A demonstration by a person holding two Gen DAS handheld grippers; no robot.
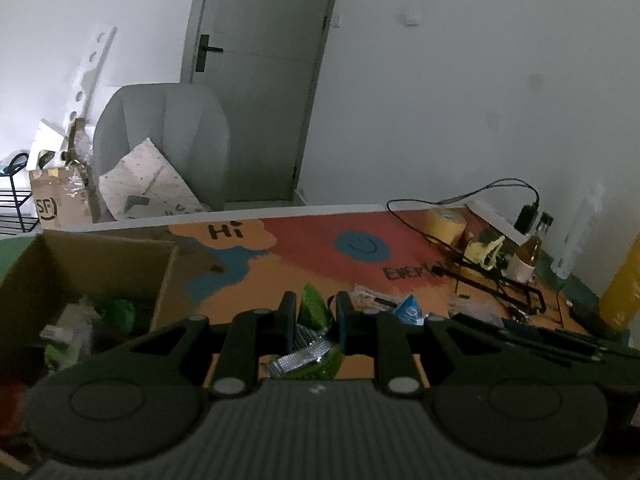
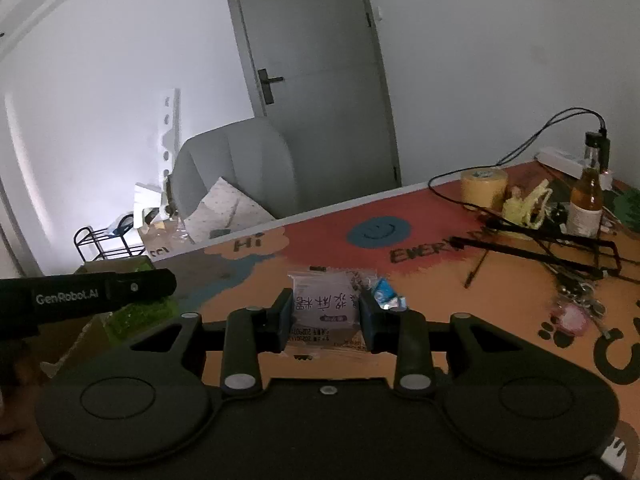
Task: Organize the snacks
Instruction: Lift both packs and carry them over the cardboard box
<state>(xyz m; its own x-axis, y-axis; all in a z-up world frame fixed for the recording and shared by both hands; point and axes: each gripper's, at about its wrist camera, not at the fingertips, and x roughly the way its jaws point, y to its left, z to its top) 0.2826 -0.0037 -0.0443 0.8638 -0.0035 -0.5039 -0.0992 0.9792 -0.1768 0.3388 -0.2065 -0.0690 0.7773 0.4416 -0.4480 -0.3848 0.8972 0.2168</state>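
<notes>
Snacks are in both our grips: a green packet (image 1: 316,312) with a crinkled silver seal sits between the narrowed fingers of our left gripper (image 1: 314,312), and a pale square packet (image 2: 326,312) printed with dark characters sits between the fingers of our right gripper (image 2: 325,316), which are closed against its two sides. Both packets appear raised above the colourful table mat (image 1: 320,240).

We judge these wrappers to be light, soft and slick, with crushable contents, so a modest squeeze across the flat body is better than pinching the thin seal, which could slip or tear.

Just beyond the right fingers a small blue-and-white wrapper (image 2: 385,292) and a clear wrapper (image 2: 360,276) lie on the mat, waiting. To our left stands an open cardboard box (image 1: 100,256), already holding green and pale packets; we take it for the destination, and the left packet is near its wall.

Farther back on the right are a yellow tape roll (image 1: 446,224), a brown bottle (image 2: 586,204), a black cable (image 1: 420,204) and a black wire rack (image 1: 500,288), well apart from the snacks.
</notes>
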